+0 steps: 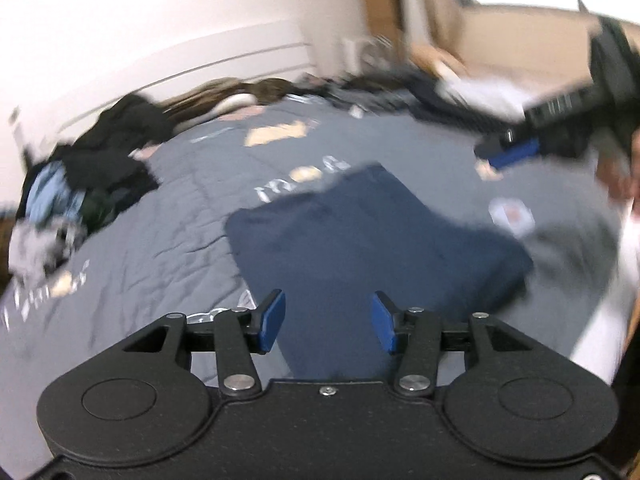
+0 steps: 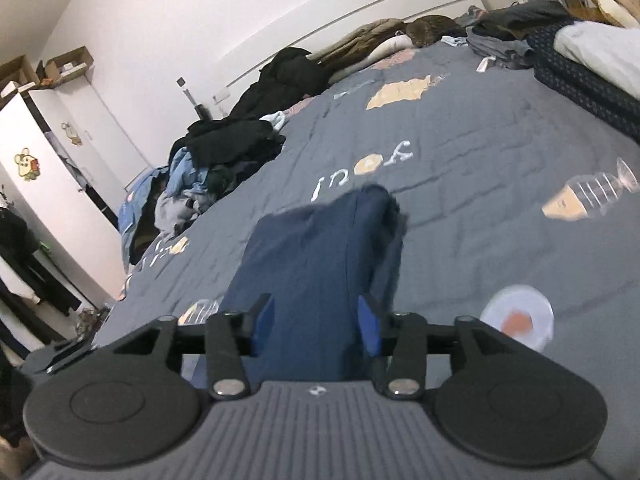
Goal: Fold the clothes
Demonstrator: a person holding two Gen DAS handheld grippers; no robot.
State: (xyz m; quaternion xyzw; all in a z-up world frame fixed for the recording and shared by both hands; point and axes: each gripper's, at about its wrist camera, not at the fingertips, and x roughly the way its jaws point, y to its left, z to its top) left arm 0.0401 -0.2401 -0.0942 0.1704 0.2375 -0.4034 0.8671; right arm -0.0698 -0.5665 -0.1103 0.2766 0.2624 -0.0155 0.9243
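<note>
Cloth first: in the left wrist view the blue cloth (image 1: 360, 236) lies folded on the grey bed (image 1: 168, 216), in the middle of the picture. The left gripper (image 1: 328, 322) is at 6 o'clock, above the near edge of the cloth. Its jaws stand partly open with only air between the blue pads, so it holds nothing. The right gripper (image 1: 508, 152) shows at 2 o'clock, off the cloth; it is too blurry to tell its jaws here. A clothes pile (image 1: 80, 184) sits at 9 o'clock.

In the right wrist view the right gripper (image 2: 316, 326) is at 6 o'clock. Its jaws are partly open. The blue cloth (image 2: 320, 248) runs up from between the pads toward 12 o'clock, but the pads do not seem to pinch it. The far end looks bunched, not flat.

I think this fold has been let go. To do it well, press that lumpy far end flat, line up the edges, and only then pick the next piece from the clothes pile (image 2: 208, 168) at 10 o'clock.
</note>
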